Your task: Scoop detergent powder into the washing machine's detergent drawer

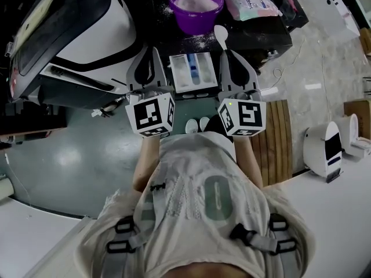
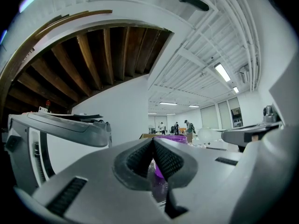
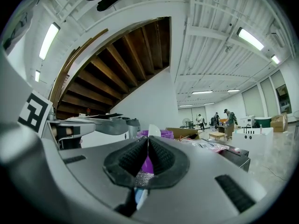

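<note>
floor (image 1: pixel 87 161): glossy grey-green | wall (image 2: pixel 121 111): white | ceiling (image 3: pixel 210 41): white, ribbed | tube lights (image 3: pixel 252 38): lit | curved overhang: dark wooden beams (image 2: pixel 93 55)

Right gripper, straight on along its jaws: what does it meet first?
Likely the purple plastic tub of powder. It sits dead ahead, behind the white spoon clamped in the right gripper. The spoon's bowl would touch it first. The gap between them is unclear.
</note>
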{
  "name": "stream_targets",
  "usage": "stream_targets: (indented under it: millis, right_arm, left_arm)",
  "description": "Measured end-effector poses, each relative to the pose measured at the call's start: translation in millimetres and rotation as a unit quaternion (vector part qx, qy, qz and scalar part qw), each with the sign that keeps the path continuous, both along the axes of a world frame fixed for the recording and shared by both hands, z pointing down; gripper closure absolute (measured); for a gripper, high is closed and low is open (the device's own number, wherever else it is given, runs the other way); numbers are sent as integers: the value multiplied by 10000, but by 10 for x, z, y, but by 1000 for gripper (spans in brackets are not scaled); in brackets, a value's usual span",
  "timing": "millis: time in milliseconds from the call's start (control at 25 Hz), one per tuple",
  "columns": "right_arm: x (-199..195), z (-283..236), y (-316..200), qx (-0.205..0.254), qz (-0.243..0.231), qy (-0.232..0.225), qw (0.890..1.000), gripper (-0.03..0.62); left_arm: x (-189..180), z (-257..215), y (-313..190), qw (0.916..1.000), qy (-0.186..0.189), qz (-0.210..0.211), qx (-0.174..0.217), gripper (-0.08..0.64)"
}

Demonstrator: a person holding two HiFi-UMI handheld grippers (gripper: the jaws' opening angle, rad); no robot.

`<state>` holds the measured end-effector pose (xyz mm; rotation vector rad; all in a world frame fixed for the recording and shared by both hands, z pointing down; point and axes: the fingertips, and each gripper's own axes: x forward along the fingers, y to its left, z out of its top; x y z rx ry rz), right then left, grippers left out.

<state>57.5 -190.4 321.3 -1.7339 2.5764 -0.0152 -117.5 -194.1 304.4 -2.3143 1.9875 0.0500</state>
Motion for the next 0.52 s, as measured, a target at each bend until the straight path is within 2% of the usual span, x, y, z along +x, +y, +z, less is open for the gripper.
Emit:
stream_targets:
  millis: [520]
  right_arm:
    - [26, -20, 82, 4, -52, -20, 10000, 580]
  left_arm:
    - [17, -50, 99, 10000, -5, -25, 49, 540]
